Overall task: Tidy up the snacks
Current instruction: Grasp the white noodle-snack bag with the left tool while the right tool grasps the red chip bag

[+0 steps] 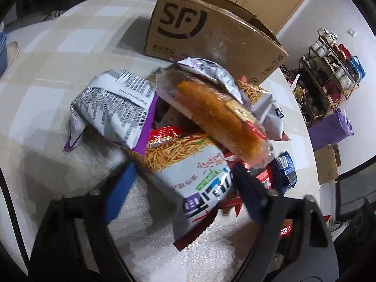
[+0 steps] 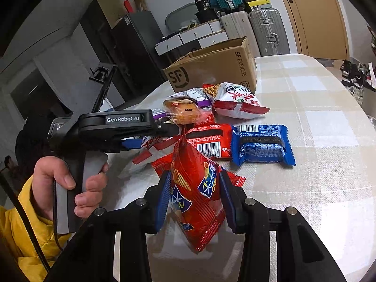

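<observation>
A pile of snack bags lies on the table in front of an open SF cardboard box (image 1: 211, 30) (image 2: 211, 68). My left gripper (image 1: 185, 176) is open, its blue pads either side of a white noodle-snack bag (image 1: 192, 171). A clear-wrapped orange pastry (image 1: 221, 117) (image 2: 183, 111) lies on top of the pile, with a silver and purple bag (image 1: 117, 103) at the left. My right gripper (image 2: 195, 188) is shut on a red chip bag (image 2: 197, 195) and holds it upright above the table. The left gripper's body (image 2: 122, 124) shows in the right wrist view.
A red packet (image 2: 211, 141), a blue packet (image 2: 260, 144) and a second white noodle bag (image 2: 235, 101) lie on the checked tablecloth (image 2: 317, 129). Suitcases, cabinets and a door stand beyond the table. A shelf rack (image 1: 329, 75) stands on the floor to the right.
</observation>
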`<act>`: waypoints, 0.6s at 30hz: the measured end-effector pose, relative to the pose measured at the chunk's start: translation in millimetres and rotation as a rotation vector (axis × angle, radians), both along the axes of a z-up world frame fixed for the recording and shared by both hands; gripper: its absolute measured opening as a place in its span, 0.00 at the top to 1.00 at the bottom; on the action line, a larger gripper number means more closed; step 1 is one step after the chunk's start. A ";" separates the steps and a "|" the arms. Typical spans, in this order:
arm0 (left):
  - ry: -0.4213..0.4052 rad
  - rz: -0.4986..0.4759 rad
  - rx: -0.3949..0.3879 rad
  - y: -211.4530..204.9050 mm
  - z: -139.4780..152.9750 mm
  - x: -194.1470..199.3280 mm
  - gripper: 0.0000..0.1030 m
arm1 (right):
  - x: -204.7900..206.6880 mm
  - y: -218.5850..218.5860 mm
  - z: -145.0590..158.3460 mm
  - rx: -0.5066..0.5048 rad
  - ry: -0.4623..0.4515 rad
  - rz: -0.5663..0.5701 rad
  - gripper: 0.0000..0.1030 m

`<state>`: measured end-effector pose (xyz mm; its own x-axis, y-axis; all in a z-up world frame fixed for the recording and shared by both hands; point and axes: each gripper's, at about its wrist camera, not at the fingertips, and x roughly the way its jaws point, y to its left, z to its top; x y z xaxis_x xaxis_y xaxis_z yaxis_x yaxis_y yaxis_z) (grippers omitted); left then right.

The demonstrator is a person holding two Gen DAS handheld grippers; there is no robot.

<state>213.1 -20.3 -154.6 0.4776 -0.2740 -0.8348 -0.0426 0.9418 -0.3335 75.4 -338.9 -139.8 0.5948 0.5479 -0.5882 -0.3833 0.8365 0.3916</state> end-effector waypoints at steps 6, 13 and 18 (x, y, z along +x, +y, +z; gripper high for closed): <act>-0.016 -0.032 -0.004 -6.0 -1.2 -3.4 0.50 | -1.8 -1.0 -0.4 0.005 0.007 -0.009 0.60; -0.039 -0.083 0.000 -7.8 -3.0 -20.8 0.60 | -3.3 2.6 1.3 -0.005 0.012 -0.024 0.60; -0.054 -0.087 -0.022 -0.8 -3.2 -31.8 0.61 | -8.9 6.2 7.5 -0.007 0.000 -0.027 0.60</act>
